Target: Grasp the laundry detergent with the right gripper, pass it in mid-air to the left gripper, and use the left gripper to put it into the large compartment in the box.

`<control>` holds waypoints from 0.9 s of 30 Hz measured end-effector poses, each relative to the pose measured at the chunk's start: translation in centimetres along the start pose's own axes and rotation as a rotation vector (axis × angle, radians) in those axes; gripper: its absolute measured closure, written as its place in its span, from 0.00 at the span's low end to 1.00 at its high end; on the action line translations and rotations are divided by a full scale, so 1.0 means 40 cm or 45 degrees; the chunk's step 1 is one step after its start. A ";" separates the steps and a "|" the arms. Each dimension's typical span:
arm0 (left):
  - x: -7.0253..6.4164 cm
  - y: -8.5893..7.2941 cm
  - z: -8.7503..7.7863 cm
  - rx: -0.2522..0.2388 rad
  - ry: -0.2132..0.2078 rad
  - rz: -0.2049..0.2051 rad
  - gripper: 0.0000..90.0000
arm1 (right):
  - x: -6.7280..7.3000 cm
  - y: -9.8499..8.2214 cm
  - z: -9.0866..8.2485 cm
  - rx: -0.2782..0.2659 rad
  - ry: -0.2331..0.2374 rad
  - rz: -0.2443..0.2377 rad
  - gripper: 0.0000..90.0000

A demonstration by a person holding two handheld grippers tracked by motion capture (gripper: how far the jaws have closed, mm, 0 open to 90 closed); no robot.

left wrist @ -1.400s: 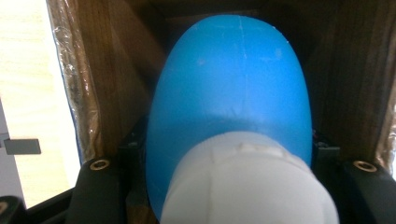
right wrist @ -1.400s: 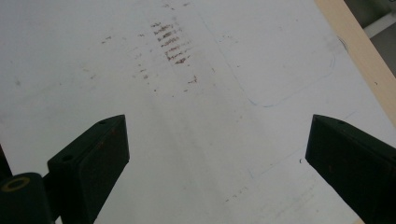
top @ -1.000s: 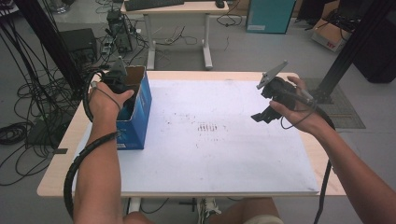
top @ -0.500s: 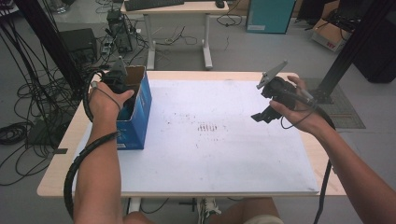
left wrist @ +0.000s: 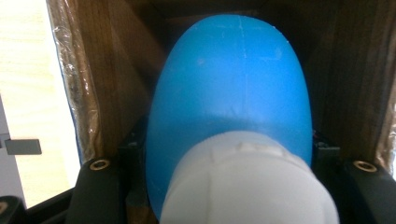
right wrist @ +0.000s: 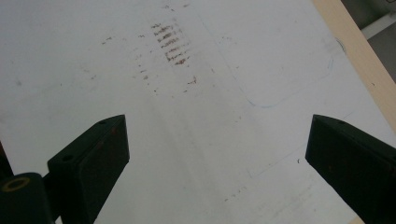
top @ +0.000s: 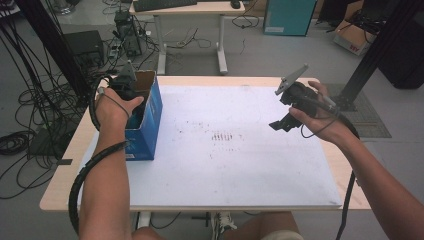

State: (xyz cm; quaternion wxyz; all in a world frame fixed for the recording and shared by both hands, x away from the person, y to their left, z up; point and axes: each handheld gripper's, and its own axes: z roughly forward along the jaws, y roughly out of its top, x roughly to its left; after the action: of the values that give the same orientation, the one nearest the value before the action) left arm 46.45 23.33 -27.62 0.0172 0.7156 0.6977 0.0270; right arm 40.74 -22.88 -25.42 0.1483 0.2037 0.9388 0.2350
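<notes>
Counting the things gives one blue cardboard box [top: 149, 120], one blue and white bottle [left wrist: 229, 107], and two tools. The box stands open at the top on the left part of the table [top: 210, 202], on the white sheet [top: 240, 165] that covers most of the wooden top. The left tool [top: 131, 102] reaches down into the box, and in the left gripper view it is clenched on the bottle, which sits between the brown inner walls of the box with its white cap toward the camera. The right tool [top: 281, 124] hovers above the right side of the sheet, well apart from the box, with its jaws spread wide and nothing between them; the right gripper view shows this tool [right wrist: 217, 154] over the bare sheet.

The sheet carries a patch of small brown marks [top: 226, 136] near its middle. Behind the table the grey floor holds many black cables [top: 30, 100], a second desk [top: 187, 10], a teal cabinet [top: 286, 16] and a cardboard carton [top: 356, 36].

Compared with the earlier pictures, both hands, both tools and the box stay in the same places.
</notes>
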 end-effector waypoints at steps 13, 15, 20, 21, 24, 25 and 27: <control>0.001 0.000 0.000 -0.001 0.001 0.003 0.41 | 0.001 -0.001 -0.003 0.006 -0.002 0.006 0.07; 0.001 -0.001 0.000 -0.003 0.000 0.003 0.41 | 0.001 -0.002 -0.003 0.006 -0.001 0.005 0.07; 0.001 -0.001 0.000 -0.002 0.002 0.006 0.41 | 0.000 -0.001 -0.002 0.006 0.003 -0.017 0.07; 0.001 -0.001 0.000 -0.001 0.001 0.006 0.41 | 0.001 -0.002 -0.001 -0.001 0.002 -0.007 0.07; 0.002 -0.001 -0.002 0.013 0.006 0.011 0.39 | 0.001 -0.002 -0.004 0.007 0.000 -0.003 0.07; 0.003 -0.001 -0.003 0.013 0.004 0.013 0.39 | 0.002 -0.002 -0.003 0.000 -0.002 -0.001 0.07; 0.005 -0.003 -0.006 0.009 0.001 0.009 0.37 | 0.001 -0.003 -0.004 0.000 -0.001 -0.006 0.07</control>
State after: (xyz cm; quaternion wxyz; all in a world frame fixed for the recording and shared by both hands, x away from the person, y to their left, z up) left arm 46.32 23.53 -27.38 0.0145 0.7182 0.6952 0.0248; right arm 40.61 -23.02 -25.36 0.1492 0.2018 0.9392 0.2345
